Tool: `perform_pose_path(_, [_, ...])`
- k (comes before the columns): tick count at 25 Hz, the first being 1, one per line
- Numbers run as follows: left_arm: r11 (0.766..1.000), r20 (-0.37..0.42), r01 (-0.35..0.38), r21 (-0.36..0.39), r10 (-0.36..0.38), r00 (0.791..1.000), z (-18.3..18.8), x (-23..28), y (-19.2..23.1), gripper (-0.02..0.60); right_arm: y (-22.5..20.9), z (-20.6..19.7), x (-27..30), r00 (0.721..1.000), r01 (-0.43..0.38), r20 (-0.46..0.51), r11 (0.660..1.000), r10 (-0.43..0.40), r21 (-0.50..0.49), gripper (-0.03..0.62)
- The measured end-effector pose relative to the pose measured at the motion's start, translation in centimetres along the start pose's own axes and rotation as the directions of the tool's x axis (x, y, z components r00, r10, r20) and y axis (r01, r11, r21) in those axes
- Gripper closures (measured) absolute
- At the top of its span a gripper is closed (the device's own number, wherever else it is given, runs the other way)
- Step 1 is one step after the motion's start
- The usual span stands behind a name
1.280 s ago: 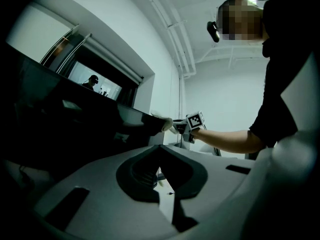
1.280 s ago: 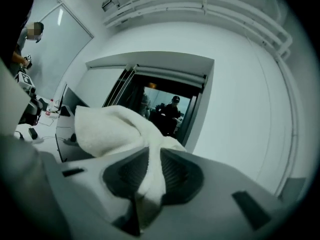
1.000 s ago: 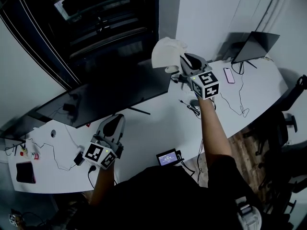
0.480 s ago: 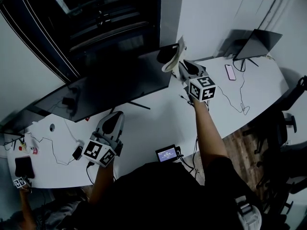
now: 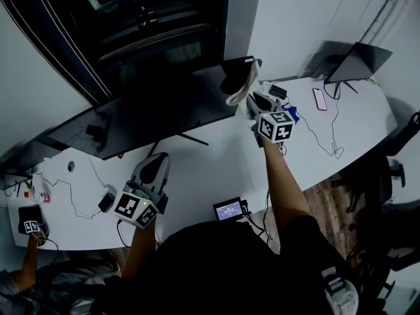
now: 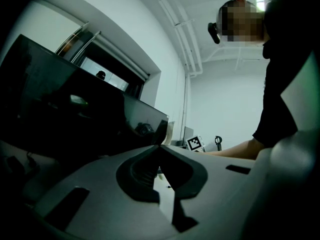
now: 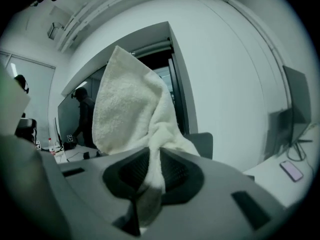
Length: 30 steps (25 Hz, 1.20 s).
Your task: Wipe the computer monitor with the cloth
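Cloth (image 5: 244,87): white terry, likely soft, light and limp. Clamped by one bunched fold in right tool (image 5: 254,102), at monitor's (image 5: 151,113) right end. Best held bunched. Left tool (image 5: 152,170): jaws together, empty.

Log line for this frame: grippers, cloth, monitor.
right gripper: shut on cloth | cloth: at right end of monitor, contact unclear | left gripper: shut, empty, off the monitor
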<state>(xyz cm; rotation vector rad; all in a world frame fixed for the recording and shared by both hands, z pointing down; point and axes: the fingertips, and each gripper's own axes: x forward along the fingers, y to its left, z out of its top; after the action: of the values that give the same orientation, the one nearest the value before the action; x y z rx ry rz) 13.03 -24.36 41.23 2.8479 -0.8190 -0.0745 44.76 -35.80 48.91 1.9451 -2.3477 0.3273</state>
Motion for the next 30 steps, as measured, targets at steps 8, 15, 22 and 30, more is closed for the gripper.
perform_pose_path(8, [0.998,-0.027,-0.049,-0.025,0.049,0.998,-1.4,-1.4,1.0,0.589,-0.6,-5.7,1.1,0.998,0.023,-0.052,0.992,-0.017,0.121,0.526])
perform_pose_path(15, [0.996,-0.041,-0.077,-0.045,0.075,0.996,-2.3,-2.5,1.5,0.589,-1.5,-10.5,1.8,0.996,0.062,-0.075,0.955,-0.042,0.290,0.526])
perform_pose_path(22, [0.990,-0.059,-0.125,-0.072,0.121,0.991,-3.6,-5.0,2.8,0.589,-1.7,-15.0,2.4,0.994,0.110,-0.061,0.827,-0.092,0.551,0.526])
perform_pose_path(30, [0.986,-0.054,-0.143,-0.081,0.139,0.989,-3.6,-7.0,3.9,0.589,-0.9,-18.4,2.9,0.978,0.084,0.015,0.459,-0.208,0.884,0.526])
